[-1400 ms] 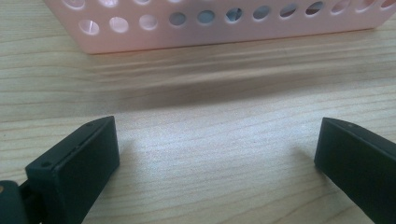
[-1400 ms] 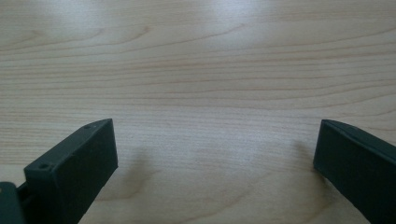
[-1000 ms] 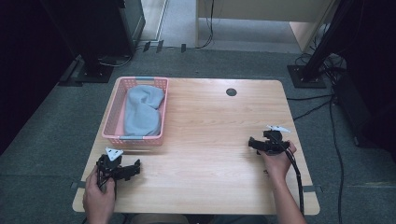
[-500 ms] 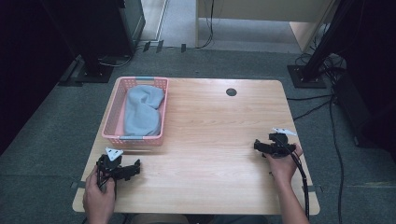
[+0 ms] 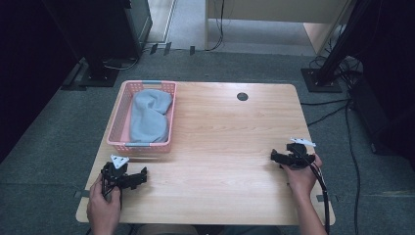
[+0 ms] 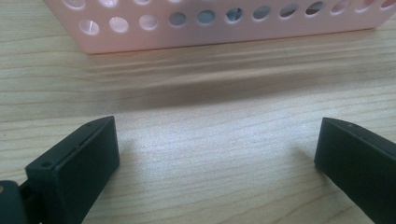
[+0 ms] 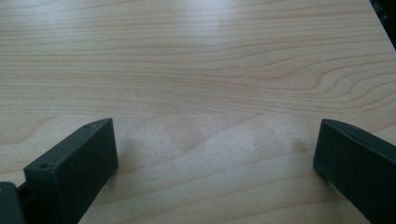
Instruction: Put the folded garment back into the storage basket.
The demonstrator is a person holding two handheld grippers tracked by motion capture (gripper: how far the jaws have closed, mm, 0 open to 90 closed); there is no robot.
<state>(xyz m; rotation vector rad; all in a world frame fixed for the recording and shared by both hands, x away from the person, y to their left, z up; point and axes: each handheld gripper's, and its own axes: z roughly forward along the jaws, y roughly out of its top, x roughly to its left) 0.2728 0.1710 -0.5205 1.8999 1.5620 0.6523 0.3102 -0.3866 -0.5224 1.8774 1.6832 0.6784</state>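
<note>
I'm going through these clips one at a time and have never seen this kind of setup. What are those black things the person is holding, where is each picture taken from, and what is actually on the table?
There is no robot here. A person sits at a wooden table and holds a hand-operated two-jaw tool in each hand: the left gripper and the right gripper.

The high view comes from a fixed camera above the person, looking forward and down. The other two pictures come from small cameras riding on the grippers, each looking out between its own two black jaws.

On the table stands a pink basket with a grey-blue cloth inside. The left gripper view faces the basket's perforated wall from close by; the right gripper view looks across bare wood.

Nothing is held: both pairs of jaws stand wide apart with only tabletop between them, low over the table.
</note>
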